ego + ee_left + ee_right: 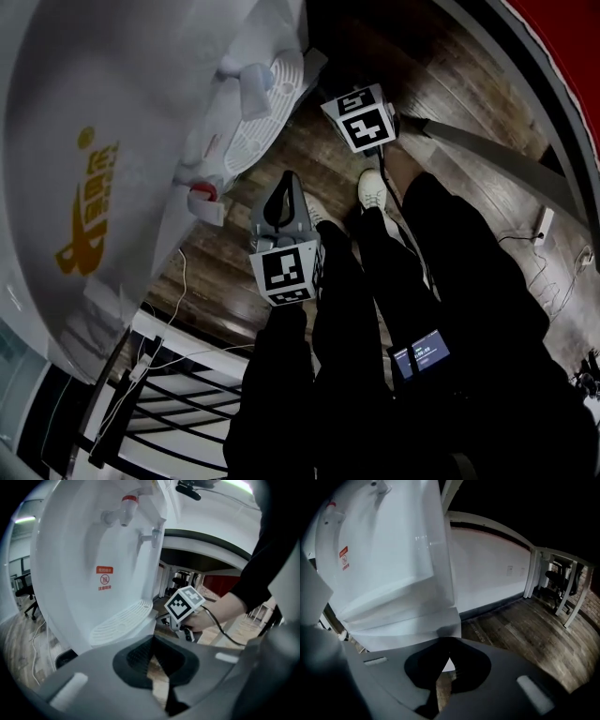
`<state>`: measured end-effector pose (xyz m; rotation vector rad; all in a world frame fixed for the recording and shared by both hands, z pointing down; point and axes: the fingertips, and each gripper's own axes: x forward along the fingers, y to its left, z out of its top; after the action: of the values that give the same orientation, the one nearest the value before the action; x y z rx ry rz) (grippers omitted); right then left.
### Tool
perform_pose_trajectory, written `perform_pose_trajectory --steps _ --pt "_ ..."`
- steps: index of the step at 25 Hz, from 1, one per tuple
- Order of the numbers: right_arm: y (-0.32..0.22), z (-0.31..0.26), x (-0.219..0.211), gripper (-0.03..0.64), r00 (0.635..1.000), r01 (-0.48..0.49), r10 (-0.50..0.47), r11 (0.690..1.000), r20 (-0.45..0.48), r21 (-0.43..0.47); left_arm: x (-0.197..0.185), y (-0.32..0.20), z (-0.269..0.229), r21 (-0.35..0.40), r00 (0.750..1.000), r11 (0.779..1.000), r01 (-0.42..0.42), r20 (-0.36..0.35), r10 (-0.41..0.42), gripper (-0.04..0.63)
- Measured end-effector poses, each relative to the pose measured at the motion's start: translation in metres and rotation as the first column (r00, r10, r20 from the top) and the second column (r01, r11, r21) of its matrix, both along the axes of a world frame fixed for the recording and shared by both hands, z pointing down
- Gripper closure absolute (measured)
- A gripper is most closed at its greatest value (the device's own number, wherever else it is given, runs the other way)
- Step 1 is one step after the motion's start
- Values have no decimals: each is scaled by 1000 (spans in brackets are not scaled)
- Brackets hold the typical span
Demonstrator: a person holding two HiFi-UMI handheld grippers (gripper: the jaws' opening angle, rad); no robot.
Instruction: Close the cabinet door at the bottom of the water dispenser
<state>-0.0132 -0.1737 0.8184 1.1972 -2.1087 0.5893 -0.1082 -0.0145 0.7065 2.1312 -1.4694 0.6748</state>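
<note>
The white water dispenser (103,141) fills the upper left of the head view, with a red tap (202,192) and a slotted drip tray (262,112); its bottom cabinet is hidden there. In the right gripper view a white lower panel (408,625) of the dispenser lies just ahead of my right gripper (449,644), whose jaws are shut and hold nothing. Whether that panel sits flush I cannot tell. My left gripper (153,641) is shut and holds nothing, facing the drip tray (122,620). It hangs beside the dispenser (284,187). The right gripper's marker cube (364,117) is further along.
My dark-clothed legs and white shoes (372,190) stand on the wooden floor (525,625). A black wire rack (178,394) with cables is at the lower left. A power strip (542,222) lies to the right. A white wall with dark baseboard (497,573) runs behind the dispenser.
</note>
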Motion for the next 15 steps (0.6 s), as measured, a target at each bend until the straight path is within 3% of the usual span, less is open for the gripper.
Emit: perform_pose_trajectory --steps 7,15 --pt "-25 -10 -20 618 997 -56 57 998 49 -32 4 5 0 -13 1000 1000 12 -8 -12 589" --pt "-15 -23 -11 618 999 18 -16 999 -38 50 5 1 -2 -11 999 999 34 22 -34 589"
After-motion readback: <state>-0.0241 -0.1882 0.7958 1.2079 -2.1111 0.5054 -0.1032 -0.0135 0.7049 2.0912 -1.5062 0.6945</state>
